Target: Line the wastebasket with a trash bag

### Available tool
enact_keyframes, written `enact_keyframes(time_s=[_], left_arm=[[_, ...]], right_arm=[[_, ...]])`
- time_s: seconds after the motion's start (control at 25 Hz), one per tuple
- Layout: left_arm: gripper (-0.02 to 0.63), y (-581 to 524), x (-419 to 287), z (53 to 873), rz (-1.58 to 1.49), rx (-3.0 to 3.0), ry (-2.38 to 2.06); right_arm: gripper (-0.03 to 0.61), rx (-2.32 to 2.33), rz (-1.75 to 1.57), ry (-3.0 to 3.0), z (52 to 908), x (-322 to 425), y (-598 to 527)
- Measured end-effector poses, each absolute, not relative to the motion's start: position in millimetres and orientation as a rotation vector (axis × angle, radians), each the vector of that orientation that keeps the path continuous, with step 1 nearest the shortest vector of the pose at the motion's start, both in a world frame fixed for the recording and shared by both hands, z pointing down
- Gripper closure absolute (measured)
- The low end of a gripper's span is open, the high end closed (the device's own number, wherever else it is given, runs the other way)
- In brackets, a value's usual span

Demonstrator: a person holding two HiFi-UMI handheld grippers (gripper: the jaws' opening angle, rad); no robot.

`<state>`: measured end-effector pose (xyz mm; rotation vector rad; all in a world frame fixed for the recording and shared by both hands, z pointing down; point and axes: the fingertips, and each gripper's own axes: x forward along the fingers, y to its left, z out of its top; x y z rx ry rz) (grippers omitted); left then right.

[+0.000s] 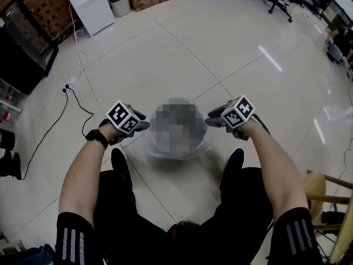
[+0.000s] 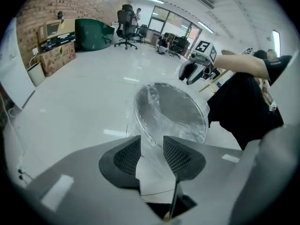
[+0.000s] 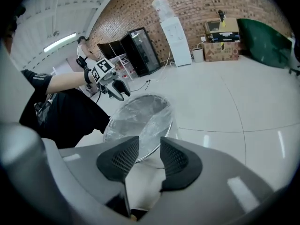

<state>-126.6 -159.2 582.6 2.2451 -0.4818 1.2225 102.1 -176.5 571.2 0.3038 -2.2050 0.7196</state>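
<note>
The clear, thin plastic trash bag (image 2: 190, 131) lies inside and over the rim of the small round wastebasket (image 2: 139, 121). The basket stands on the glossy white tiled floor (image 1: 220, 48), between the person's black shoes (image 1: 119, 162). The main risk is that the film slips back into the basket. It looks slick and light, and only a short skirt of it seems to hang outside the rim, so an uneven tug from one side could drag the opposite edge off. A hard pull could also tear such thin film, or tip the basket, which nothing holds down. The bag looks crinkled and shiny, with folds bunched down the outer wall. I cannot tell how far it reaches down inside, since the head view does not show the basket's middle. The left tongs (image 2: 152, 143) sit at the rim on the person's left, jaws parted, with a fold of film lying in the gap but not pinched, as far as I can judge. The right tongs (image 3: 149, 145) sit at the opposite side of the rim, jaws likewise parted around the rim's filmed edge.
</note>
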Motion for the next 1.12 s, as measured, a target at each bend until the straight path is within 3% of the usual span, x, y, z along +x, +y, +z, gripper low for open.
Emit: enact_keyframes(time_s=[0.08,0.16,0.24,0.64,0.72,0.8,0.88,1.12], left_arm=[[0.5,-167,-125,587,1.238,2.247,-0.503],[0.565,-172,-124,591,1.269,2.255,-0.52],[0.62,-177,-126,596,1.306,2.256,-0.536],[0.619,-213,-125,603,1.32,2.273,-0.669],[0.57,-215,-118,603,1.234,2.247,-0.636],[0.58,-213,-112,600,1.129,2.211,-0.557],[0.54,-211,-112,594,1.044,2.188,-0.49],[0.531,-205,-121,594,1.049,2.166,-0.399]], right_arm=[[0.472,0.285,0.679,-2.176,577,101,-174],[0.572,0.296,0.628,-2.137,584,106,-176],[0.572,0.339,0.602,-2.1,591,115,-183],[0.572,0.503,0.552,-1.977,614,130,-214],[0.572,0.477,0.545,-1.952,622,128,-212],[0.572,0.459,0.543,-1.936,627,127,-213],[0.572,0.444,0.539,-1.928,629,127,-214],[0.572,0.419,0.556,-1.92,632,127,-220]])
